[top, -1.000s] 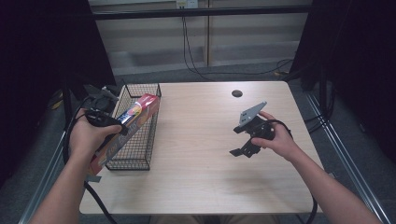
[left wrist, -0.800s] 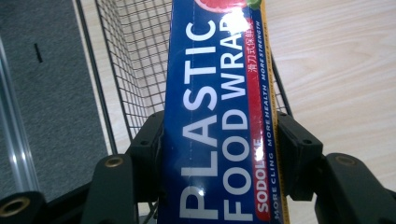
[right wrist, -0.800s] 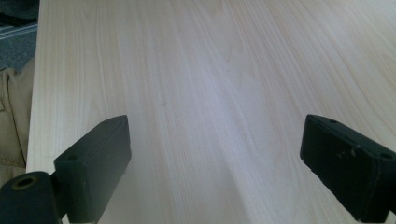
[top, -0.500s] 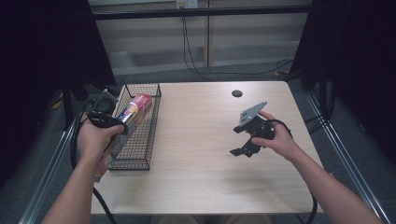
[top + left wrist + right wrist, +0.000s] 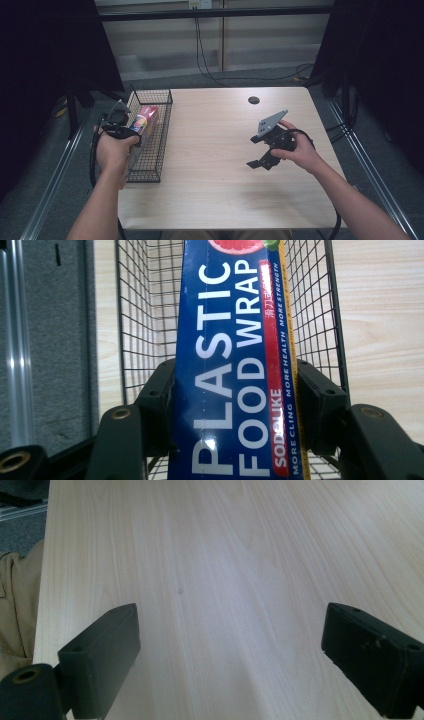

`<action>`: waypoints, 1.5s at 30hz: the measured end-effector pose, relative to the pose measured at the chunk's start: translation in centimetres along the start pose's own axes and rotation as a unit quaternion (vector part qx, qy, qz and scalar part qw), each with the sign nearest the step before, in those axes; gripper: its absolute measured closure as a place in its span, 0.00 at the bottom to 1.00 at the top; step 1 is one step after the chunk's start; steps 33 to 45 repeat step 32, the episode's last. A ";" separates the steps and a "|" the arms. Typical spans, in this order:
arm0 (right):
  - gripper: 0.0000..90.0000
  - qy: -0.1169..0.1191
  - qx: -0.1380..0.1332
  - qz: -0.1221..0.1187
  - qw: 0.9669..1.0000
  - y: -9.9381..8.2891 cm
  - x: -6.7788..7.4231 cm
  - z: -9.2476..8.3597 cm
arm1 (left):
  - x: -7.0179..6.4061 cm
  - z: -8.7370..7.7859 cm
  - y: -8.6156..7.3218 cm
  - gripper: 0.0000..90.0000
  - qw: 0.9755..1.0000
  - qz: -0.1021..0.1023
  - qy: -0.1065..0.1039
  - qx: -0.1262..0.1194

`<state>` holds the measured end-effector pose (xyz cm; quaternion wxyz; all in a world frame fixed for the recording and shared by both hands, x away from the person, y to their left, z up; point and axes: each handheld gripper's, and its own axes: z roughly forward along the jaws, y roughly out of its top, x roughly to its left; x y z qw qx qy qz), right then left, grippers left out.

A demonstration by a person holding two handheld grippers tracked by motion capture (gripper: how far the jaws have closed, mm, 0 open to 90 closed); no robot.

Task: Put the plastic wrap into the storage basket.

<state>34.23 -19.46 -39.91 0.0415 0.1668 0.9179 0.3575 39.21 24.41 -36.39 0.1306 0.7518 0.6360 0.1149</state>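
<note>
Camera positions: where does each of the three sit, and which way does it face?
High view: above the person's side, looking down on the wooden table; both forearms show.
Left gripper view: on the left claw, along a blue plastic-wrap box into a black wire basket.
Right gripper view: on the open right claw, over bare tabletop.
High and left views share box and basket.

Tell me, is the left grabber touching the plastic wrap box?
Touching. In the left gripper view, both black jaws of the left gripper press against the sides of the plastic wrap box, over the wire basket.
</note>
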 end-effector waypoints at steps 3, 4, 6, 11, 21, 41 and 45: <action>0.10 -0.001 0.000 0.003 1.000 -0.1 -0.1 -0.2 | -0.2 0.5 0.1 0.48 1.000 -0.002 0.009 0.006; 0.10 -0.001 -0.001 0.003 1.000 -0.1 -0.2 -0.2 | -0.3 0.7 0.1 0.48 1.000 -0.009 0.009 0.007; 0.10 -0.004 0.000 0.003 1.000 -0.2 -0.2 -0.2 | -0.3 1.0 0.1 0.48 1.000 -0.014 0.009 0.013; 0.10 0.000 -0.003 0.001 1.000 -0.4 -0.2 0.0 | -0.6 2.0 -0.1 0.47 0.999 -0.029 0.002 0.025; 0.10 -0.003 0.000 0.012 1.000 -1.3 -0.1 0.1 | -0.3 1.4 -0.3 0.36 0.999 -0.031 -0.006 -0.003; 0.10 -0.011 0.002 0.022 1.000 -1.8 -0.3 -0.4 | -3.0 -2.5 0.8 0.18 0.996 0.044 -0.050 -0.064; 0.10 -0.011 0.002 0.022 1.000 -1.8 -0.3 -0.4 | -3.0 -2.5 0.8 0.18 0.996 0.044 -0.050 -0.064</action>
